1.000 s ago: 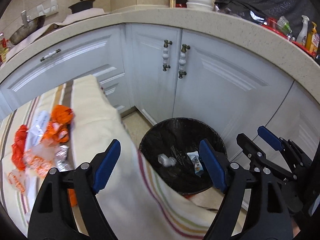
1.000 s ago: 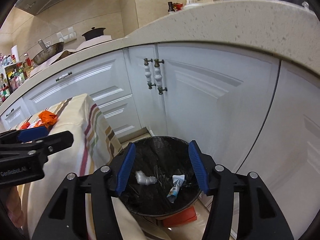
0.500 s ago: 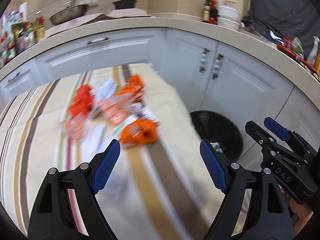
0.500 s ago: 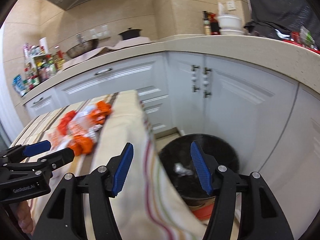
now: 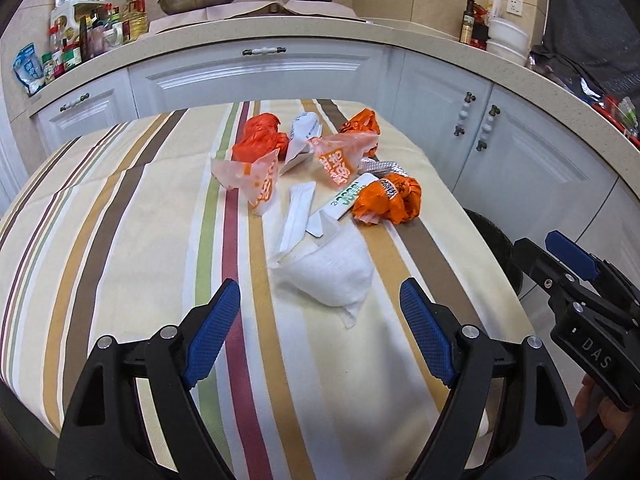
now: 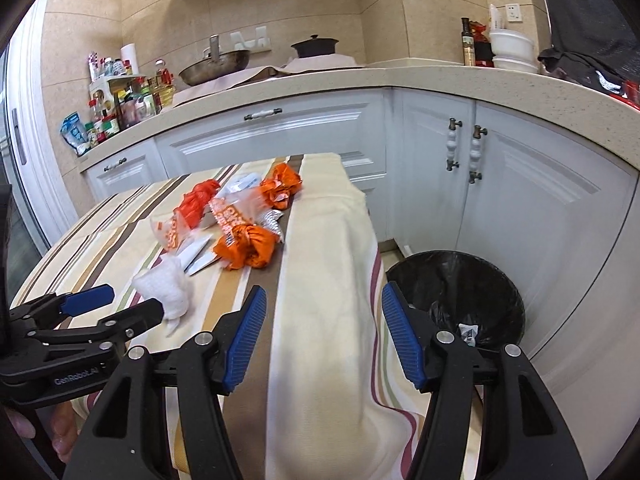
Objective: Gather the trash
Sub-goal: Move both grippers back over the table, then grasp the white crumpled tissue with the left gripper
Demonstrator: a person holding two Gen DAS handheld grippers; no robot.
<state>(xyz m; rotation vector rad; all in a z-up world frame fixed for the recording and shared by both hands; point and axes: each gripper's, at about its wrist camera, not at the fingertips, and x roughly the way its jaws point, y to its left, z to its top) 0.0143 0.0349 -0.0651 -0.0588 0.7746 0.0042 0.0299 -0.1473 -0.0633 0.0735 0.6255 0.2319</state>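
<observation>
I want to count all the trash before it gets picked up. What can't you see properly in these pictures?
- Trash bin, left wrist view: mostly hidden behind the striped tablecloth; its contents are unseen.
- Bin contents, right wrist view: the right tool covers part of the opening; only one small wrapper shows.
- Wrapper pile, right wrist view: pieces overlap, so no sure count.
- Printing on the orange wrapper: too crumpled to read.

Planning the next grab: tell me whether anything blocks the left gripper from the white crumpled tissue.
Nothing visible does. The left gripper is open and empty, and only bare striped tablecloth lies between it and the tissue. The other wrappers lie beyond it.
</observation>
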